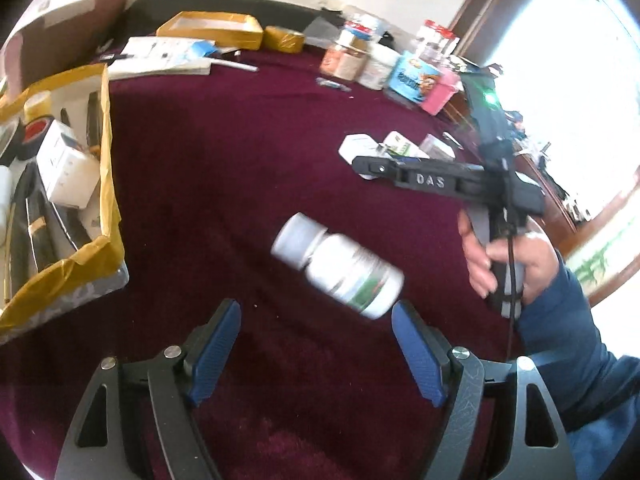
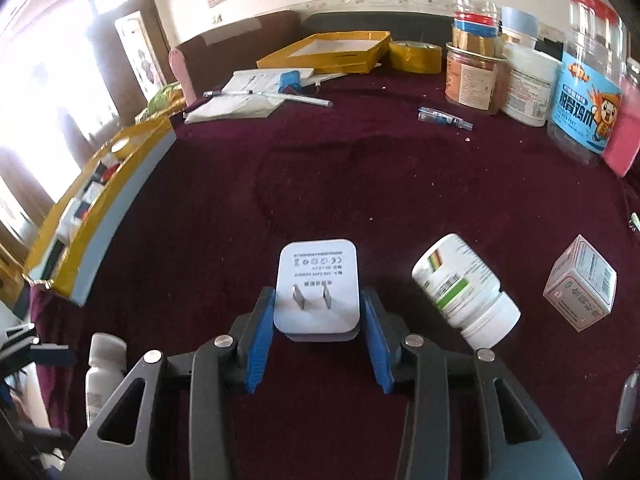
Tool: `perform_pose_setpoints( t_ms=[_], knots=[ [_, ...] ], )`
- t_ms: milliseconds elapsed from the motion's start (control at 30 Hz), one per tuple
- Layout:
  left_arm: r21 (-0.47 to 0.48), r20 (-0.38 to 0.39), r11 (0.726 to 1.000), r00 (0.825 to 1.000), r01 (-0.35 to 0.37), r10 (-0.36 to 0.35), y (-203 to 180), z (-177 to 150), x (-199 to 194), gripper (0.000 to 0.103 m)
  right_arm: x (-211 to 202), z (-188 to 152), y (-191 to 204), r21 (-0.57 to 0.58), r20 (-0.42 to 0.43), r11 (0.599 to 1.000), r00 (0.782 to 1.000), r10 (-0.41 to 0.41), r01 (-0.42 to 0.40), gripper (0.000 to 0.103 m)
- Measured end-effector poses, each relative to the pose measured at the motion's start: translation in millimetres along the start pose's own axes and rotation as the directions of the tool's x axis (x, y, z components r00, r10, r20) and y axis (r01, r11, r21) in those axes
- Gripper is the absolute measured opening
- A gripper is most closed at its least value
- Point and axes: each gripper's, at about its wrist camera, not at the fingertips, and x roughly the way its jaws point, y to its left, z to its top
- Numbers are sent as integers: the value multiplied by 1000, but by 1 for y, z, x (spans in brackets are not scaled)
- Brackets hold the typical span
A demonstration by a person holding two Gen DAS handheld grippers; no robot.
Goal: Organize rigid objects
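Both tools differ: the left tool stands spread with nothing between its pads, one white bottle lying on the maroon bench just ahead of it, while the right tool is clamped on one white plug adapter, a second white bottle and one small box to its right.

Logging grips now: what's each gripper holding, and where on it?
Right gripper clamps the white plastic plug adapter by its side edges. Left gripper holds nothing; the white pill bottle lies beyond it.
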Motion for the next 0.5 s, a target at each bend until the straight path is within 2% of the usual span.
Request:
perform_pose_setpoints(
  t_ms=[100, 200, 300, 500],
  knots=[
    [-5, -20, 1000, 999, -26, 26, -9, 9, 12, 81, 1, -1, 2, -12, -3, 1000, 1000, -8, 8, 41],
    [-10, -47, 1000, 999, -17, 16, -23, 17, 25, 81, 0, -2, 0, 2, 1, 1000, 1000, 3, -3, 41],
    [10, -62, 999, 997, -48, 48, -32, 22, 33, 81, -1, -5, 6, -21, 1, 1000, 1000, 18, -18, 40],
    [-61, -82, 998, 997, -14, 9, -21, 23, 36, 81, -6, -18, 48, -196, -57, 974, 993, 103, -112, 40]
  ],
)
